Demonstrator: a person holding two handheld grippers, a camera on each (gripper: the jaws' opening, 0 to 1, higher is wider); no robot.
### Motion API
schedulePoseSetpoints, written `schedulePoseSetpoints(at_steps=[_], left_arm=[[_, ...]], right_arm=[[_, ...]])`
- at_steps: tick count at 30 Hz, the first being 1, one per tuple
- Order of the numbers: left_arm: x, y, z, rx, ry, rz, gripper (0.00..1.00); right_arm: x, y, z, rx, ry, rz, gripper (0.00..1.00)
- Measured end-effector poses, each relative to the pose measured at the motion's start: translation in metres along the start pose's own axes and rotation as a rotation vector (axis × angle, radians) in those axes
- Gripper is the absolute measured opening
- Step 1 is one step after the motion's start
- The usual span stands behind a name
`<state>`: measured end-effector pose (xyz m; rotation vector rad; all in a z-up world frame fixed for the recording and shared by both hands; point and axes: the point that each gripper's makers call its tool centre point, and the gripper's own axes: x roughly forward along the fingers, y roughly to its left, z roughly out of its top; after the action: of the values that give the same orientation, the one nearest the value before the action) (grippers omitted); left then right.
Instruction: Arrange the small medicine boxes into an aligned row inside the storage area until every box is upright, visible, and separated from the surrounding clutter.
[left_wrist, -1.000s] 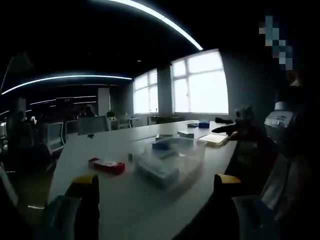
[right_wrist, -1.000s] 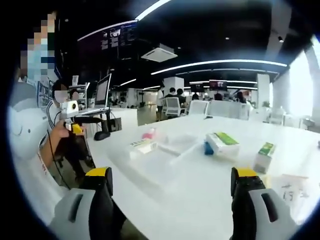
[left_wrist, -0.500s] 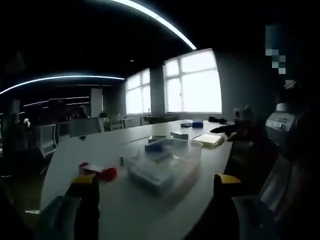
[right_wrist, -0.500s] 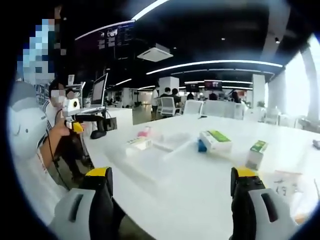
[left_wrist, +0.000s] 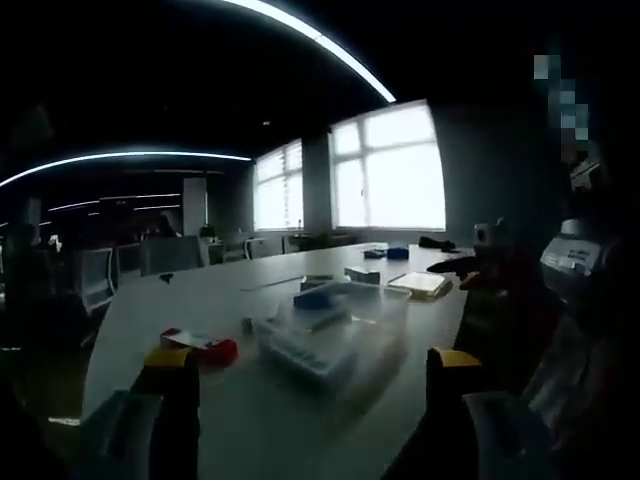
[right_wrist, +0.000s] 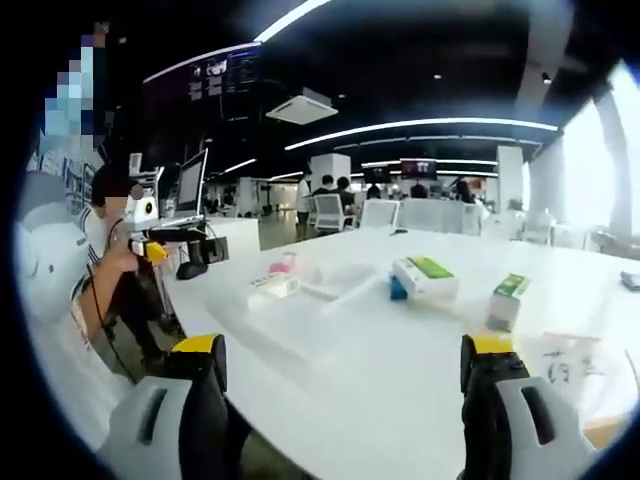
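Note:
My left gripper (left_wrist: 310, 375) is open over the table's near edge, nothing between its jaws. Ahead lies a clear storage tray (left_wrist: 335, 328) with a blue box (left_wrist: 315, 293) at its far side. A red box (left_wrist: 200, 347) lies flat to its left. My right gripper (right_wrist: 343, 362) is open too, and holds nothing. It faces the clear tray (right_wrist: 335, 283) from the other side. Beside the tray lie a white box with a green top (right_wrist: 425, 275) and a small blue box (right_wrist: 398, 289). A green-and-white box (right_wrist: 507, 298) stands upright further right. A white box (right_wrist: 272, 285) and a pink box (right_wrist: 286, 265) sit left.
The long white table (right_wrist: 400, 340) has a sheet with writing (right_wrist: 565, 358) near my right jaw. A person holds the left gripper (right_wrist: 150, 246) at the table's left end. In the dim view, the right gripper (left_wrist: 482, 258) shows at right, near a flat pad (left_wrist: 420, 284). Chairs and people stand behind.
Both views have drifted a little with the hands. Boxes and tray lie where they were. Both grippers stay open.

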<state>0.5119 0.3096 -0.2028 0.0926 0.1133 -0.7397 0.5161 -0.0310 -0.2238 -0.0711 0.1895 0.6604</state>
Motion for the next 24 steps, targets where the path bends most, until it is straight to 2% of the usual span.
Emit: schedulePoseSetpoints(at_steps=[11,14,19,24], left_arm=[[0.000,0.006,0.005,0.010,-0.003,-0.011,0.93],[0.000,0.009,0.007,0.004,-0.013,-0.006,0.93],[0.001,0.011,0.000,0.012,0.035,0.003,0.93],[0.004,0.014,0.001,0.017,0.038,0.011,0.93]], right_arm=[[0.003,0.006,-0.001,-0.019,0.026,-0.001,0.95],[0.003,0.001,0.001,-0.016,0.019,-0.005,0.95],[0.006,-0.001,0.004,-0.013,0.002,-0.010,0.95],[0.008,-0.004,0.004,-0.036,0.007,-0.008,0.95]])
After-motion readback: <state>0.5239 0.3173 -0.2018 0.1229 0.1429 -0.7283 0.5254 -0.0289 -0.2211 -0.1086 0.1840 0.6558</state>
